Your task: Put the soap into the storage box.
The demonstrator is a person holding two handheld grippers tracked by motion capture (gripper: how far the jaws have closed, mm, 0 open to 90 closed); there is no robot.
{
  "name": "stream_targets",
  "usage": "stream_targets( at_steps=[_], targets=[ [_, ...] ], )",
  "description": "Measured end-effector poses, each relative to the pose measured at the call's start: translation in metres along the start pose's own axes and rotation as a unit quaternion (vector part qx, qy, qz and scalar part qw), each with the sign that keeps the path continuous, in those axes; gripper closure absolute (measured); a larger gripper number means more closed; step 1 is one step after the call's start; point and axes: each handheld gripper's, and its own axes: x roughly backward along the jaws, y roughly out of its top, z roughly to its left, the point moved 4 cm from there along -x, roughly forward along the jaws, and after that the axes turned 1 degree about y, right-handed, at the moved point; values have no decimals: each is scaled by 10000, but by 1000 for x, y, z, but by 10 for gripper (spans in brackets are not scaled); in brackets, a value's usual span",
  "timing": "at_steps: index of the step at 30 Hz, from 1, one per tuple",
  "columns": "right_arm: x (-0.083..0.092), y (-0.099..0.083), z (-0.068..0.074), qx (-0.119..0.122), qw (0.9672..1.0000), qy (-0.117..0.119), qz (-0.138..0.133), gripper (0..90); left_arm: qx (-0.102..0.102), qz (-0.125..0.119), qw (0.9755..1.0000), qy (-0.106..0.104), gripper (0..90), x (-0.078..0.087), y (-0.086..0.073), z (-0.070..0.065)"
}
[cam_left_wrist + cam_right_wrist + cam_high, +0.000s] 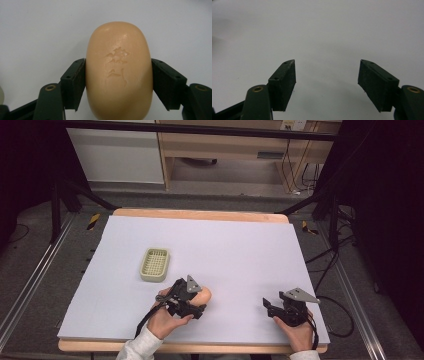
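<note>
Table (240, 245) white-covered; grey floor (30, 270), black frame (200, 129).

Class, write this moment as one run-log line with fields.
left claw: shut on soap bar | right claw: open, nothing between | soap dish: on table, apart

Left gripper (199, 303) and right gripper (270, 306): black bodies, grey three-cornered top plates at twelve o'clock, brass rivets (one per jaw arm), black cables; white sleeves.
</note>
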Motion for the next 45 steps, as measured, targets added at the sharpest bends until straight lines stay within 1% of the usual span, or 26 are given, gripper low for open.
stream_targets(
  at_steps=[3,5,6,8,10,11,16,17,20,22,24,25,28,32,33,36,38,39,40,42,45],
  targets=[
    [0,0,0,0,10000,0,0,305,19,-20,10000,39,317,4,-1,4],
    [0,0,0,5,10000,-1,1,305,74,-49,9999,58,316,7,-1,7],
    [0,0,0,-2,10000,1,2,305,55,-28,9999,81,317,9,-1,9],
    [0,0,0,11,10000,-4,-1,305,121,-80,9999,83,317,11,-2,11],
    [0,0,0,16,10000,-9,-7,304,130,-69,9998,107,317,13,-2,13],
    [0,0,0,19,10000,-6,-9,305,156,-90,9998,126,317,16,-2,16],
    [1,0,0,20,10000,-8,-9,304,170,-109,9996,206,317,21,-3,21],
    [1,0,0,28,10000,-9,-15,304,198,-126,9995,233,317,23,-5,24],
    [1,0,0,-4,10000,8,-9,304,219,-131,9993,255,317,24,-5,26],
    [1,0,0,-6,10000,8,-7,304,260,-142,9990,321,317,28,-7,30],
    [1,0,0,-6,10000,10,-4,304,296,-168,9989,325,317,30,-7,33],
    [1,0,-1,57,10000,-28,-21,304,306,-183,9988,343,317,31,-7,34],
    [1,0,-1,41,10000,-27,-21,304,348,-225,9984,377,317,35,-7,38],
    [1,0,-1,48,10000,-29,-23,303,445,-298,9976,449,316,42,-8,45],
    [1,0,-1,43,10000,-27,-22,302,437,-286,9976,464,317,44,-8,47],
    [1,0,-1,55,10000,-28,-21,303,505,-343,9967,544,317,48,-8,52],
    [1,0,0,40,10000,-29,-18,303,502,-348,9965,576,317,50,-8,55],
    [1,0,-1,49,10000,-28,-22,302,543,-370,9960,612,317,51,-8,58],
    [1,0,-1,49,10000,-28,-22,302,543,-370,9960,612,317,51,-8,58],
    [1,0,-1,54,10000,-33,-32,302,614,-376,9949,700,317,54,-9,62],
    [1,0,-1,58,10000,-31,-30,302,692,-413,9940,735,316,55,-10,67]
  ],
)
